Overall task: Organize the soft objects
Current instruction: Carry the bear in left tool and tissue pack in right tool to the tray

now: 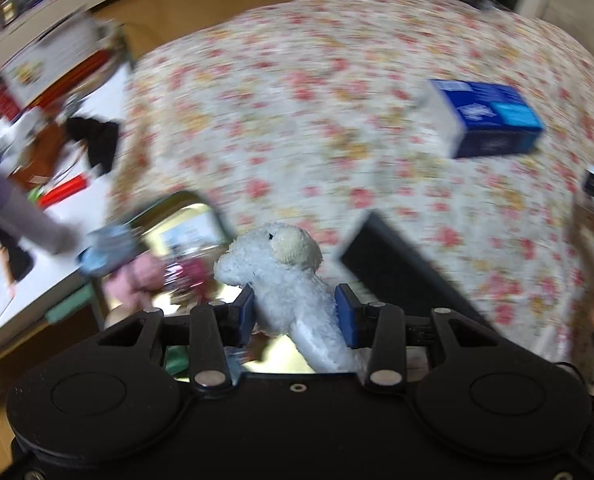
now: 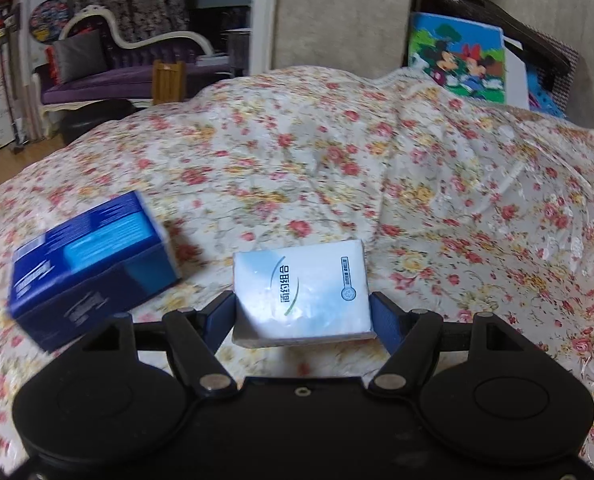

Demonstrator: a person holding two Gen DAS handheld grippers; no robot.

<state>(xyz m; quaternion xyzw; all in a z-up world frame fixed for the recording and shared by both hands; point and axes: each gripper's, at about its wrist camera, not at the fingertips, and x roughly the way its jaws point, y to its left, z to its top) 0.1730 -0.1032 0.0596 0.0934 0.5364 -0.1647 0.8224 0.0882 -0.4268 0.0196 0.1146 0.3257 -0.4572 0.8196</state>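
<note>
Gripping a fluffy white plush toy [image 1: 285,276], the left gripper [image 1: 295,312] hung above the floral bedsheet [image 1: 337,120]. The right gripper [image 2: 303,316] clamped a white tissue pack [image 2: 301,288]; a blue cardboard box [image 2: 93,264] lay at its 9 o'clock.

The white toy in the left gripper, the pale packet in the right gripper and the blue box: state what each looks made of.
White toy: plush, fuzzy pile fabric, matte, bulging softly between the left gripper pads.
Pale packet: probably tissues in thin plastic film; glossy, glare and faint crinkles, held by the right gripper.
Blue box: likely printed cardboard, sharp edges, slight sheen.
</note>
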